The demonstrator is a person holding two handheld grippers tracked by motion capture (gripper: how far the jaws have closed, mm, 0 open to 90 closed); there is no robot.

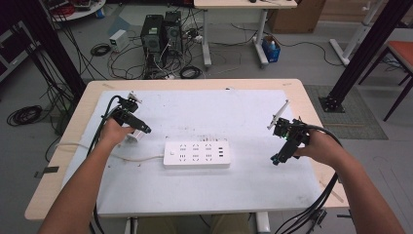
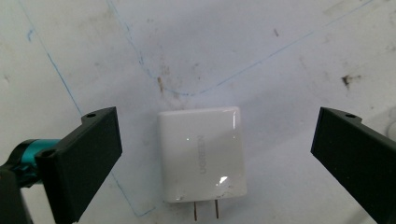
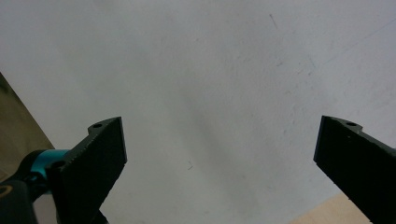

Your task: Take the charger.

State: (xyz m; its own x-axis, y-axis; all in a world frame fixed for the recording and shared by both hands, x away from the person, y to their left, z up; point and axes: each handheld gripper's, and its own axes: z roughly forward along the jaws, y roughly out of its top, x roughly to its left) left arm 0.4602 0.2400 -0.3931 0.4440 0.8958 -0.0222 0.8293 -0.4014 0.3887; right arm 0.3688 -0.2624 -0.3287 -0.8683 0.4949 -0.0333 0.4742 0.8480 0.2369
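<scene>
A person's left hand-held gripper (image 2: 212,154) hovers with its jaws spread wide on either side of a white charger (image 2: 202,154), which lies flat on the desk's white mat (image 2: 233,46), its two prongs pointing back toward the gripper, touching neither jaw. Just beyond that gripper, toward the other hand, sits a white power strip (image 1: 197,154). The right hand-held gripper (image 3: 219,163), jaws likewise spread, hangs over bare mat near the desk's edge.

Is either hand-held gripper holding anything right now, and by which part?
Nothing held. Left hand-held gripper is open around the white charger; right hand-held gripper is open.
</scene>
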